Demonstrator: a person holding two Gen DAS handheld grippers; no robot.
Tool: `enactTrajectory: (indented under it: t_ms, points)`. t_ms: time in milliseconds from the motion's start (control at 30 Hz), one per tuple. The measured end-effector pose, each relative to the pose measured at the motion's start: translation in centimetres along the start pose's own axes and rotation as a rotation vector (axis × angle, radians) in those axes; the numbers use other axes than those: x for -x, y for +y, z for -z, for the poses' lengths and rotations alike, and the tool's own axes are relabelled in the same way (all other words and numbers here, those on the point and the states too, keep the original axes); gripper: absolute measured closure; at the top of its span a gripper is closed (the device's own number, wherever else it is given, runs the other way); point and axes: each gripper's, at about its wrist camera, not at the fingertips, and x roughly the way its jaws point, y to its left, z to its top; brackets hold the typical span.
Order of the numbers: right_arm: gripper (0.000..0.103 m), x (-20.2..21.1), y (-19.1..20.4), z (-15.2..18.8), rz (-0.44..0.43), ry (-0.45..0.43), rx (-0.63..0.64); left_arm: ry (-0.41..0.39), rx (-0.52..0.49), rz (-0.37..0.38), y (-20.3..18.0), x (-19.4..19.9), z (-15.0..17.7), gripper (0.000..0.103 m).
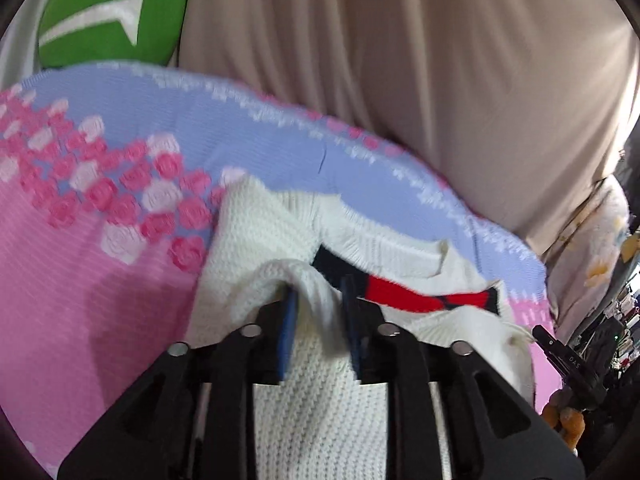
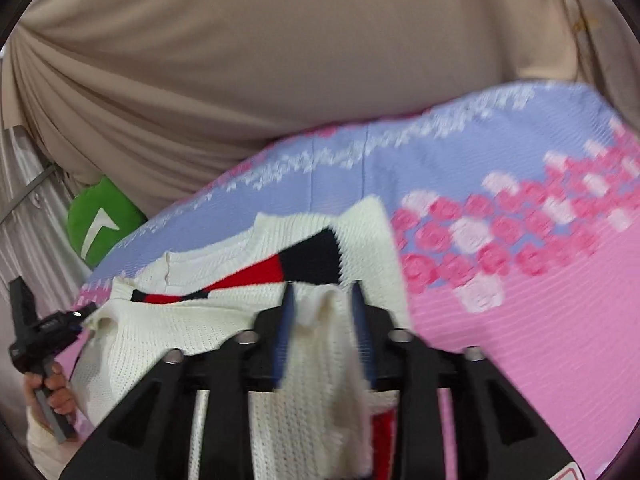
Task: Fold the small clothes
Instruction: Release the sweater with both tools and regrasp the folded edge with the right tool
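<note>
A small white knitted sweater (image 1: 260,248) with a red and black band lies on a pink and lilac bedspread (image 1: 80,280). My left gripper (image 1: 318,300) is shut on a fold of the sweater's white knit, which bunches up between the blue pads. In the right wrist view my right gripper (image 2: 322,300) is shut on another fold of the same sweater (image 2: 160,328), with the red and black band (image 2: 280,268) just beyond it. The left gripper (image 2: 36,328) shows at the left edge there, held by a hand.
The bedspread (image 2: 520,320) with a rose pattern covers the bed. A beige curtain (image 1: 400,60) hangs behind the bed. A green cushion (image 1: 112,16) with a white mark lies at the far edge; it also shows in the right wrist view (image 2: 100,224).
</note>
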Motion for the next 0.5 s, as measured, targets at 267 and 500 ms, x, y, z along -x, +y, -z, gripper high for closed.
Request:
enactTrajectory:
  t_ms: [267, 500]
  points:
    - [0.042, 1.0, 0.6, 2.2, 0.001, 0.065, 0.102, -0.049, -0.08, -0.077, -0.5, 3.4, 0.7, 0.027]
    - [0.042, -3.3, 1.7, 1.9, 0.016, 0.152, 0.127, 0.08, -0.126, -0.126, -1.7, -2.0, 1.7, 0.027]
